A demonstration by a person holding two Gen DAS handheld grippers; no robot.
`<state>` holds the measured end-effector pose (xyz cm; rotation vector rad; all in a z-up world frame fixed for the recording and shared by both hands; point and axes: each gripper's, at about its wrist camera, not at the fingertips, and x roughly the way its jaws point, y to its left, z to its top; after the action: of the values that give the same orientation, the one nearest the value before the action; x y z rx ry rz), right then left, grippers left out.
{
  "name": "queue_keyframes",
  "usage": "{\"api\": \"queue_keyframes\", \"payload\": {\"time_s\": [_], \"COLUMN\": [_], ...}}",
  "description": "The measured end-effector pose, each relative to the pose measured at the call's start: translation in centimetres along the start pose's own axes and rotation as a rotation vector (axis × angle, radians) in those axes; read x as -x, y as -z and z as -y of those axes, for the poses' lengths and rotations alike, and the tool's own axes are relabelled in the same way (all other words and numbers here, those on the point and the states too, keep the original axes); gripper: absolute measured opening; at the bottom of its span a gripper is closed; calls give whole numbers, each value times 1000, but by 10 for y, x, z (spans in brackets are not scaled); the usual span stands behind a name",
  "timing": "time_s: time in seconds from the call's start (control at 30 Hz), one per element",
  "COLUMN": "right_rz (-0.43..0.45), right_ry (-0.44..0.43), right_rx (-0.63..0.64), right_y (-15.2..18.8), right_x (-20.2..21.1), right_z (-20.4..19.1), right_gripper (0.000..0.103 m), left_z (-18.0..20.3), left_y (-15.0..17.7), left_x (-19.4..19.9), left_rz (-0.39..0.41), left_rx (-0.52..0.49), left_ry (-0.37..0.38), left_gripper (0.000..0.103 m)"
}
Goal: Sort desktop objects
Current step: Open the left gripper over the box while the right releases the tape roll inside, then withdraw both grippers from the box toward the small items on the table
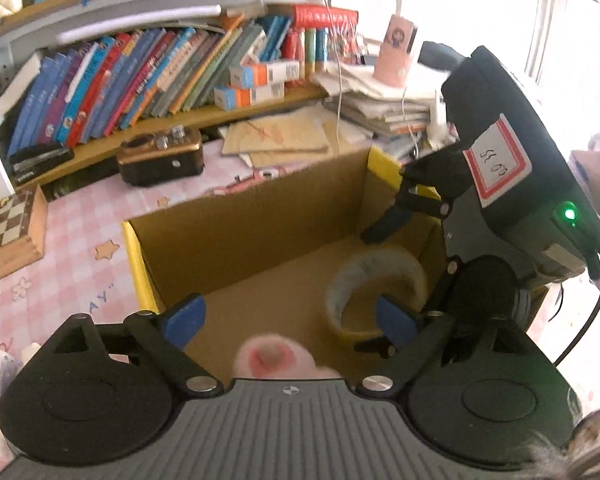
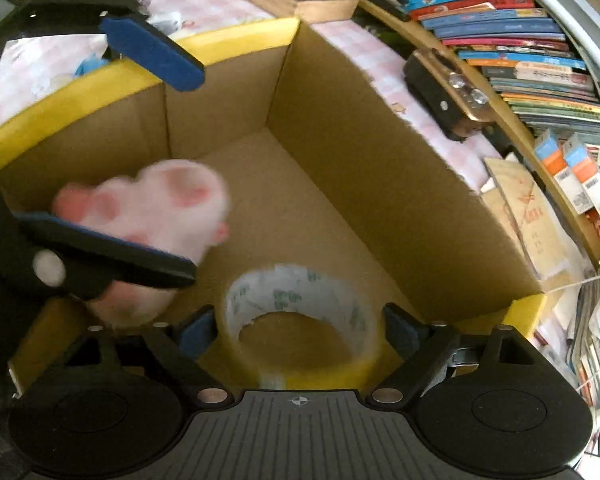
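Two claws work over the cardboard box [image 1: 260,216]. Left wrist view: left claw [image 1: 288,320] released, pink plush toy [image 1: 270,358] below it inside the box. Right wrist view: right claw [image 2: 296,330] spread around the tape roll [image 2: 300,308] on the box floor, not pressing; risk is the claws colliding in that confined box.

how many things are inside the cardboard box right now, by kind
Inside the cardboard box:
tape roll: 1
pink plush toy: 1
Total: 2

The left gripper is open around the toy, the right gripper open around the tape.
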<state>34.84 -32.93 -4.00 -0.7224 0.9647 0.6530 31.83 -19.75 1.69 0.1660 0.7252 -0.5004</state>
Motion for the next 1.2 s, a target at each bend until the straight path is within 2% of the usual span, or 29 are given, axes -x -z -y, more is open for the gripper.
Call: {"api": "queue_keyframes", "payload": {"time_s": [0.2, 0.37, 0.43, 0.57, 0.7, 0.93, 1.2], "right_rz": [94, 225, 280, 392, 468, 525, 535], "right_ry": [-15, -46, -50, 1, 1, 76, 161], "right_rx": [-105, -293, -355, -475, -597, -664, -787], "right_y": [10, 23, 31, 49, 68, 87, 103], "right_x": [30, 64, 78, 108, 129, 152, 157], "right_z": [19, 35, 36, 30, 24, -10, -65], "right_gripper": [93, 94, 94, 96, 96, 97, 98], "left_z": [-1, 0, 5, 18, 25, 30, 30], "left_y": [-2, -1, 1, 6, 14, 39, 83], "left_x": [28, 54, 66, 91, 112, 136, 160], "left_rz": [91, 169, 200, 258, 301, 334, 344], "left_rx": [38, 94, 84, 41, 82, 169, 227], "left_ry": [-13, -30, -58, -85, -93, -117, -124], "left_gripper": [97, 98, 100, 102, 103, 103, 103]}}
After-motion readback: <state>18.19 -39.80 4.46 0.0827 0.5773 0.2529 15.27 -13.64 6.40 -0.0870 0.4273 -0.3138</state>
